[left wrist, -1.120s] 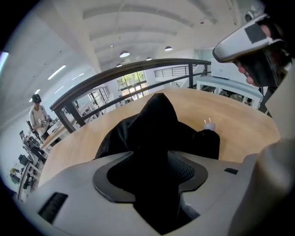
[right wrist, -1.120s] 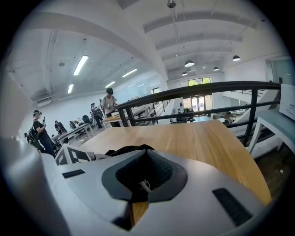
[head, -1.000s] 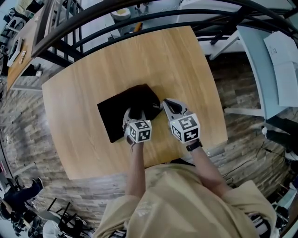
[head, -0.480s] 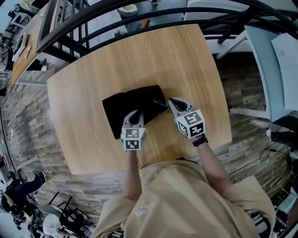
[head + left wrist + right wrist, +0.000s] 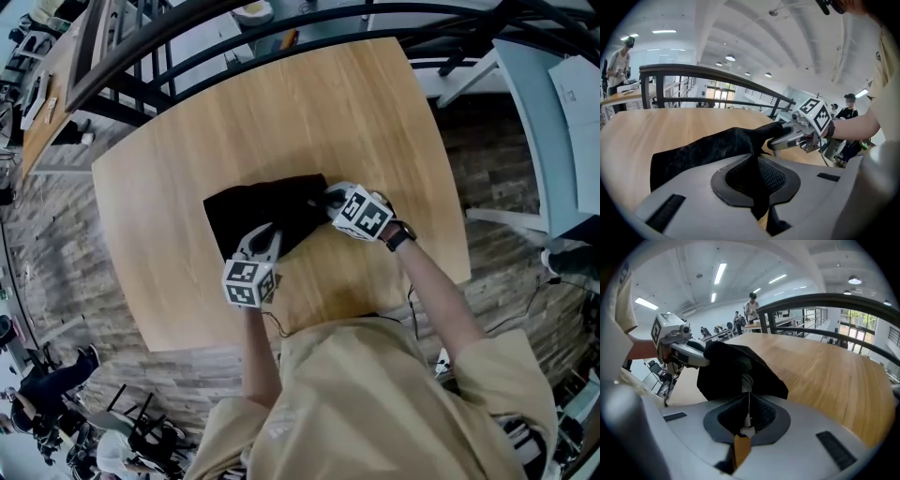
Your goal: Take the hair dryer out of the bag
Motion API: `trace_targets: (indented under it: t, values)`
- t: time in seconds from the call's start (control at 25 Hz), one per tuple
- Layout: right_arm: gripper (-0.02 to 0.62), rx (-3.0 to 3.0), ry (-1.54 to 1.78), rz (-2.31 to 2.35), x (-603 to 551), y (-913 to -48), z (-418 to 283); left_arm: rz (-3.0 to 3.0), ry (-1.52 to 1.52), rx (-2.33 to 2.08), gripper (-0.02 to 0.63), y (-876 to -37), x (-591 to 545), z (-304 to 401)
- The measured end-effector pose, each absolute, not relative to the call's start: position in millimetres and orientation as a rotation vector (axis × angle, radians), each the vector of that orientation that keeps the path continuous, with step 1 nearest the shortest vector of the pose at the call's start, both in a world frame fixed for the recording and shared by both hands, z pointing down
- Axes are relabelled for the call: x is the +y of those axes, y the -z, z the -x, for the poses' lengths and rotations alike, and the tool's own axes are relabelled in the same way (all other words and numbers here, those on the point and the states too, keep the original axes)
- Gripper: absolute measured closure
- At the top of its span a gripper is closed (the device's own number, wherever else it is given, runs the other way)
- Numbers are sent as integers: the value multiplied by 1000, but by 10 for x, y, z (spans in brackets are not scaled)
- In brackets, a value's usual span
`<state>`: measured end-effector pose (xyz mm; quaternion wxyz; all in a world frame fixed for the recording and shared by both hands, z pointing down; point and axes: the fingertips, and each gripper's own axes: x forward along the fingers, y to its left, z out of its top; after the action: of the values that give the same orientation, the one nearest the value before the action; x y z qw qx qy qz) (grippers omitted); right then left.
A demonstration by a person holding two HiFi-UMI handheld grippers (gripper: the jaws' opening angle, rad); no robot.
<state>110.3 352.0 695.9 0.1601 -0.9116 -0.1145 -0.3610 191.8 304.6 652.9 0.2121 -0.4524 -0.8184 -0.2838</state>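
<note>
Bag (image 5: 248,202), limp black cloth, clamped by left hand-held gripper (image 5: 267,232) and right hand-held gripper (image 5: 330,198).

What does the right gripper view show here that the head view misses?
Only the right gripper view: a thin white cord pinched in the shut jaws of the right hand-held gripper. Only the head view: the floor around the table and the person's shirt. Both: the black bag and the left hand-held gripper at its edge.
</note>
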Motion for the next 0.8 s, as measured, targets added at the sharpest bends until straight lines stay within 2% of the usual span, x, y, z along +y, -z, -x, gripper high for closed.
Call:
trace_targets:
  t: [0.24,0.28,0.36,0.4,0.64,0.8]
  values:
    - [578,-135,1145,2571,3510,-7185,-1225,1202,794,-2302,580,-6508,2986,-1873]
    - [552,-94,1160,2560,3492,-7195,-1237,1195,795,-2309,583,-6494,2979,-1873]
    - [453,-28,1194,2524,3455,-7214,-1261,1188,798,-2319,584,-6472,2966,-1886]
    - [437,-13,1218,2514,3449,-7235,-1274,1190,800,-2321,584,-6469,2960,-1895]
    - [413,60,1463,2588,3464,-7423,-1388,1221,808,-2307,584,-6514,2963,-1928]
    - [411,110,1424,2517,3393,-7528,-1474,1278,830,-2297,584,-6543,3019,-2052]
